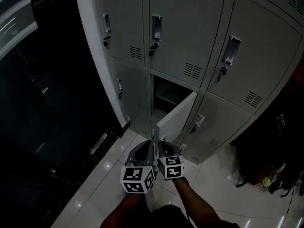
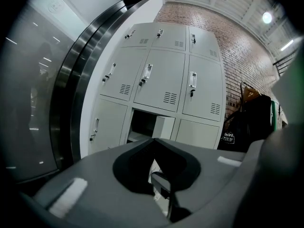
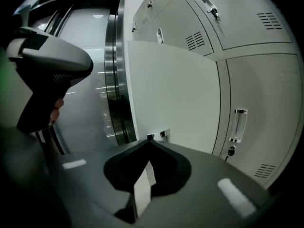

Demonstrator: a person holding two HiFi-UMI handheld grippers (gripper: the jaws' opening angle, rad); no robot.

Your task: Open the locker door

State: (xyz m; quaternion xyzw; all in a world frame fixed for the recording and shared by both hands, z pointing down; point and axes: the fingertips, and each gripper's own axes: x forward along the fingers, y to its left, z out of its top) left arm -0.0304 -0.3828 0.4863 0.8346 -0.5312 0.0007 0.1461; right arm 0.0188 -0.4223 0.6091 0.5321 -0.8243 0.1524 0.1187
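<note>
Between the jaws of the left gripper (image 2: 153, 139), nothing at all. Squeezed together, tips touching. Same with the right gripper (image 3: 149, 138): jaws pressed together at the tips, holding nothing that shows.

Just past the right tips, the free edge of the locker door (image 3: 175, 94), with a small metal catch (image 3: 163, 134) on it. Very close, but cannot tell if touching.

Seen from the head view, both grippers side by side, low down, right in front of that door. On each one, a black-and-white marker cube (image 1: 137, 178). Behind them, two bare arms (image 1: 192, 201) reaching out.

Open wide, that door, in the bottom row of the grey locker bank (image 1: 185, 32), in the middle. Swung out toward the grippers. Dark inside, with one shelf (image 1: 166, 98). All other doors shut, each with a handle, some with keys hanging.

Below, a shiny white tiled floor (image 1: 107, 172). Off to the right, a black bag (image 2: 251, 122) beside a brick wall (image 2: 237, 46).

Over in the right gripper view, at the left, a hand (image 3: 56, 112) around the left gripper's dark grip.
</note>
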